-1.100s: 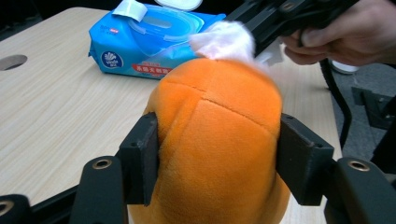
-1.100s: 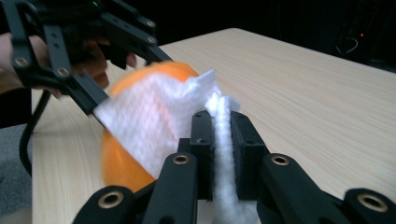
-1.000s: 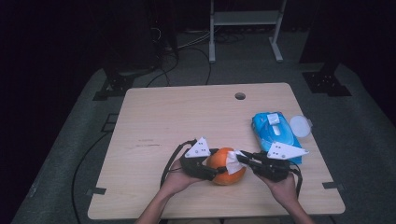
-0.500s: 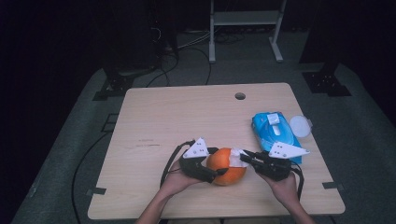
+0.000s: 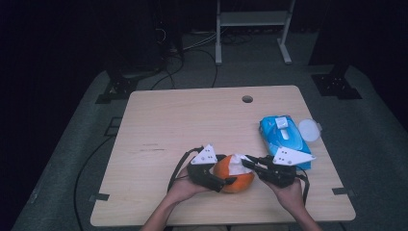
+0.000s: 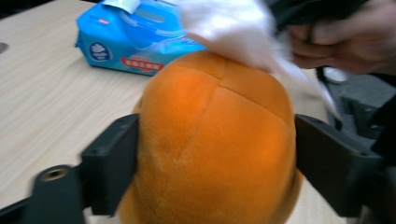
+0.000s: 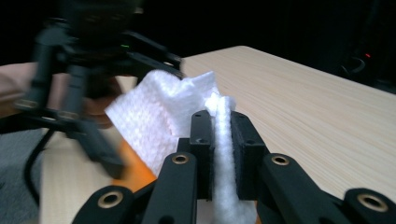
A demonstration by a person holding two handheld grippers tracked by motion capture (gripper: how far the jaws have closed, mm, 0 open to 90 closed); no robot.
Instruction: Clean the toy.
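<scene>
Down near the front edge of the desk (image 5: 159, 120), an orange plush toy (image 5: 234, 175) sits between the two hands. From the high view the left claw (image 5: 226, 182) reaches in from the toy's left side, with the grey three-cornered plate on top and its cable looping back toward the person's wrist. Seen along the left gripper view, the two black jaws stand on either side of the orange plush toy (image 6: 217, 149), each close against its fuzzy flank; these jaws have just been opening, and whether the pads press into the plush I cannot tell from the pictures.

On the other side, the right claw (image 5: 249, 163) comes in from the toy's right and is clamped on a white wipe (image 5: 236, 165), which lies over the top of the toy. Its own view shows the two jaws drawn close together with a thin fold of the white wipe (image 7: 159, 116) pinched upright between them, the rest of the sheet spreading out to the left, and a patch of orange showing below it.

Behind the right hand, toward the desk's right edge, lies a blue wipes pack (image 5: 283, 135), flat, with a round white lid (image 5: 309, 130) just beside it
</scene>
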